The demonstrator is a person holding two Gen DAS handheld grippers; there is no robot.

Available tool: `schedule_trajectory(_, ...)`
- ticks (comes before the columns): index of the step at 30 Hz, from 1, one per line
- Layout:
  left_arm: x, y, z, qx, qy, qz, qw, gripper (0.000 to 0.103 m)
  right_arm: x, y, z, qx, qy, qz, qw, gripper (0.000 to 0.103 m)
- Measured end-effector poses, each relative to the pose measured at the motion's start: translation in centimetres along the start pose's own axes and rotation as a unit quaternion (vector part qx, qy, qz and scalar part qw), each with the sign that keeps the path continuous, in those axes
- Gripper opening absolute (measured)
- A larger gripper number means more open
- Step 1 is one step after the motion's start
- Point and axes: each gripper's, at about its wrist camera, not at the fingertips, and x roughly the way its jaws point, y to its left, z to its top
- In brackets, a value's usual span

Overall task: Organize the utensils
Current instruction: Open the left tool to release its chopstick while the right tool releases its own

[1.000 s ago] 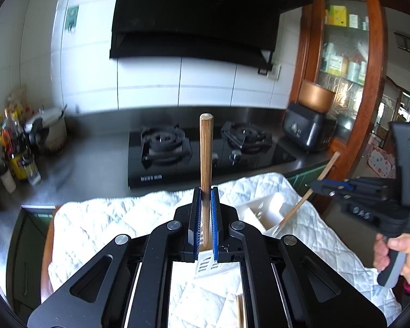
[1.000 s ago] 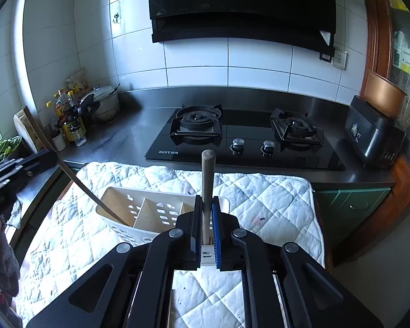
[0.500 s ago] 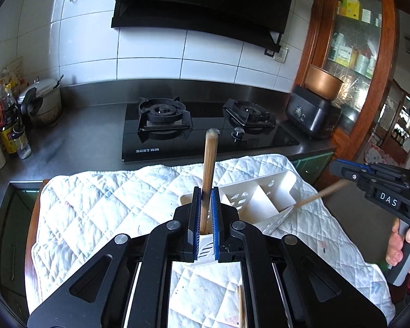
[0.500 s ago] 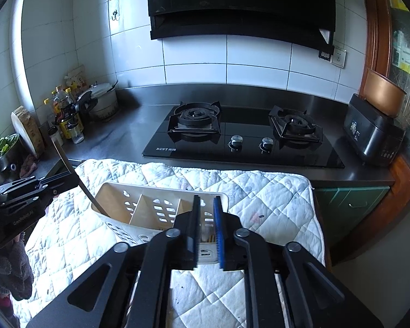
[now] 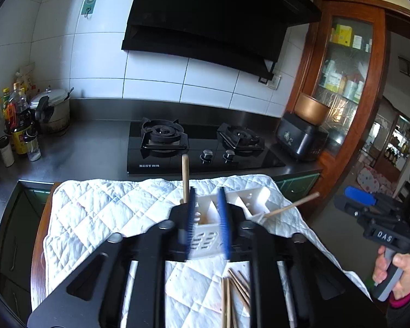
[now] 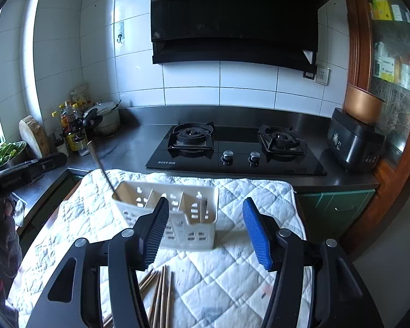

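A white slotted utensil caddy (image 6: 177, 213) stands on a white quilted mat (image 6: 246, 273); it also shows in the left wrist view (image 5: 232, 202). A wooden-handled utensil (image 5: 185, 176) stands in its left compartment, and another wooden handle (image 5: 292, 206) leans out to the right. In the right wrist view one handle (image 6: 101, 166) leans out of the left compartment. My left gripper (image 5: 206, 224) is open just above the caddy. My right gripper (image 6: 207, 232) is open wide and empty in front of the caddy. Several wooden chopsticks (image 6: 158, 295) lie on the mat near me.
A black gas stove (image 6: 232, 147) sits behind the mat on the steel counter. Bottles and a pot (image 6: 101, 120) stand at the back left, a black appliance (image 6: 355, 142) at the right. The right gripper shows in the left wrist view (image 5: 382, 218).
Both grippers opened and let go of their wooden-handled utensils, which now stand in the caddy. Both grippers have drawn back from the caddy.
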Motion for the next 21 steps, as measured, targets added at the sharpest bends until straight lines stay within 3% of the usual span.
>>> schedule_trajectory(3,-2.4,-0.8,-2.0,0.011,-0.01,0.004,0.9999,0.039,-1.4,0.3,-2.7,0.003,0.007,0.012,1.0,0.057)
schedule_trajectory(13,-6.1,0.1,-11.0,-0.019,0.026,-0.005,0.9995,0.039,-2.8,2.0,-14.6,-0.002,0.058,0.01,0.998,0.057)
schedule_trajectory(19,-6.7,1.3,-16.3,-0.042,0.058,-0.002,0.9974,0.039,-1.4,2.7,-19.9,0.003,0.107,0.018,0.994,0.042)
schedule_trajectory(21,-6.7,1.7,-17.7,-0.047,0.069,-0.002,0.9965,0.039,-0.6,3.1,-21.1,0.001,0.123,0.026,0.992,0.032)
